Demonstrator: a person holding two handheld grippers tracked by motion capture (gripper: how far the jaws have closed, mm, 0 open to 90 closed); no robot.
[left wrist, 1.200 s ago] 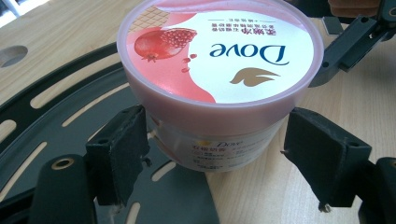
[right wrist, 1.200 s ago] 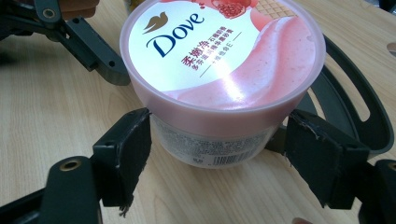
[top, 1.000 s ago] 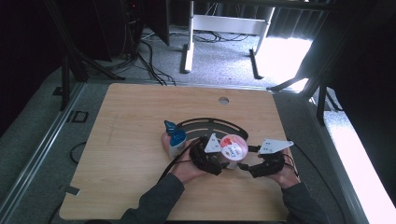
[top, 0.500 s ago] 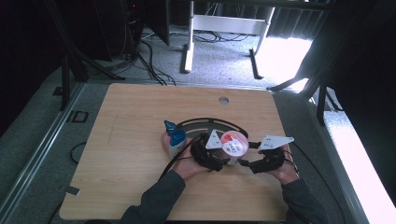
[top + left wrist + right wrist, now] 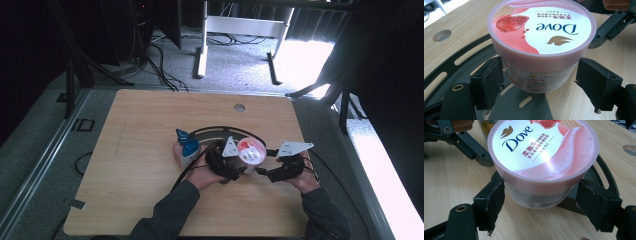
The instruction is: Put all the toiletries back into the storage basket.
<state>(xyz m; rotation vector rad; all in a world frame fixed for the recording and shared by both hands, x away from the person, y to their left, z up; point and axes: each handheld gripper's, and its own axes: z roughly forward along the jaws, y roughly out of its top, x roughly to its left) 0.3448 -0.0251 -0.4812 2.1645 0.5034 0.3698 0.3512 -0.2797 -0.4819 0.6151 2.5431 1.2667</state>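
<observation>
Step judged to be in hand: a two-sided approach to the pink-lidded Dove tub (image 5: 541, 45), with neither grasp yet closed.

Nearest, in the left gripper view, the left gripper (image 5: 541, 86) is seen released, its jaws spread to either side of the tub's clear body below the lid. One pad lies at or very near the wall; a clear gap is left at the other. In the right gripper view, the right gripper (image 5: 540, 206) is likewise released and set astride the same tub (image 5: 541, 162), one pad close under the lid's rim, the other apart.

From the high view, the tub (image 5: 250, 152) is placed on the wooden table (image 5: 150, 120), near its front middle, between the two grippers, left (image 5: 225, 162) and right (image 5: 272, 170). It stands upright, partly over a black slotted curved plate (image 5: 215, 131). A blue-capped bottle (image 5: 187, 150) is noted just beside the left hand, apart from the tub.

Next move, as judged: one gripper to be clenched on the body for steadying, the other to be raised to the lid. Square, level closing is called for, since the wall looks thin and smooth.
</observation>
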